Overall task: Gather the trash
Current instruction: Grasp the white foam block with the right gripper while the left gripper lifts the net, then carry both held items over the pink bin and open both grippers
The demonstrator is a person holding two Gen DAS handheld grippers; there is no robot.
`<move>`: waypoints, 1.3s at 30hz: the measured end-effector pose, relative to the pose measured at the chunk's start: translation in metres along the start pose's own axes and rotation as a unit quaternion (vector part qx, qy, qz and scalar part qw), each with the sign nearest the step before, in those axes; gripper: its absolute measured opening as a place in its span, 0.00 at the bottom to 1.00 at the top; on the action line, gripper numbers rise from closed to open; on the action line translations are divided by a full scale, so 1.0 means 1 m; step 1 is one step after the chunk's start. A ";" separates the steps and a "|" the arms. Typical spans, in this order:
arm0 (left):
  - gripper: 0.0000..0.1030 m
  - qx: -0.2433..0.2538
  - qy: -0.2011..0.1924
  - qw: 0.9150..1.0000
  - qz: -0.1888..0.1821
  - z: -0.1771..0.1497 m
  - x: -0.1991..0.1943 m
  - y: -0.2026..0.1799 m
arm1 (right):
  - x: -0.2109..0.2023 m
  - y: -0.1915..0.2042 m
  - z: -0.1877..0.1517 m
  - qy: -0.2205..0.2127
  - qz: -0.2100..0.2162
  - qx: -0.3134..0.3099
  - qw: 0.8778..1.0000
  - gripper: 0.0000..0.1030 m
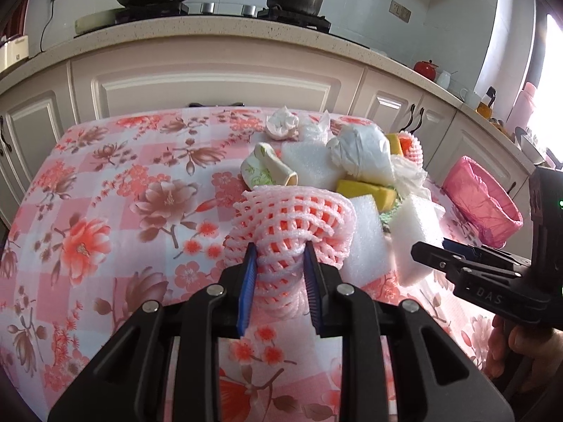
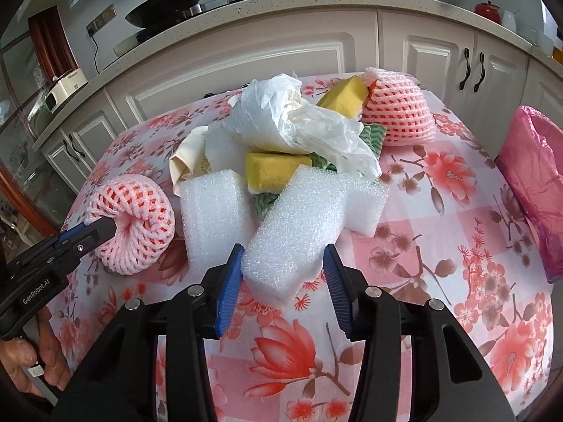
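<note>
A table under a pink floral tablecloth [image 2: 440, 218] fills both views, with white kitchen cabinets [image 1: 211, 81] behind it. A bin lined with a pink bag [image 2: 538, 183] stands at the table's right edge. Mid-table sits the trash heap: a crumpled white plastic bag [image 2: 292, 119] on top, yellow sponges [image 2: 274, 168] beneath, a crushed paper cup [image 1: 269, 170] to the left.

A white foam block [image 2: 295, 232] lies with its long axis slanting from the near left up toward the far right; the right gripper [image 2: 285, 256] straddles its near end, jaws spread wide, and whether the pads touch it I cannot tell.

The left gripper [image 1: 279, 251] pinches the gathered end of a pink foam fruit net [image 1: 292, 221] at the heap's left, its open mouth pointing away from the fingers.
</note>
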State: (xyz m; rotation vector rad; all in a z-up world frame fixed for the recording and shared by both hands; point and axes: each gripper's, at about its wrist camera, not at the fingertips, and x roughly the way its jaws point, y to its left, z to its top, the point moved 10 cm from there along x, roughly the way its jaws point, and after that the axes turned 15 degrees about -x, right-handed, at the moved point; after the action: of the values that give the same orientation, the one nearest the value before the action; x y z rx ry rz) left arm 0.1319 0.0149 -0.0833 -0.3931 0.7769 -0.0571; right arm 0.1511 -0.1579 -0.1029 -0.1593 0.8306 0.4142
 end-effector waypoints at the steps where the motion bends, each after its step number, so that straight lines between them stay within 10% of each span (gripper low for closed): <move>1: 0.24 0.000 -0.004 1.000 0.000 0.003 -0.003 -0.001 | -0.006 -0.003 0.001 -0.006 -0.002 0.002 1.000 0.44; 17: 0.25 0.072 -0.058 0.990 -0.107 0.077 0.005 -0.164 | -0.093 -0.145 0.051 -0.116 -0.099 0.059 0.986 0.44; 39: 0.27 0.147 0.039 0.956 -0.250 0.034 0.089 -0.421 | -0.135 -0.327 -0.001 -0.128 -0.196 0.133 0.963 0.45</move>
State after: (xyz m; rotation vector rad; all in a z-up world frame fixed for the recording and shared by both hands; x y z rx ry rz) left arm 0.2582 -0.3807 0.0327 -0.2966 0.7183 -0.6588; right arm 0.2059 -0.4944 -0.0105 -0.0160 0.5725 -0.0534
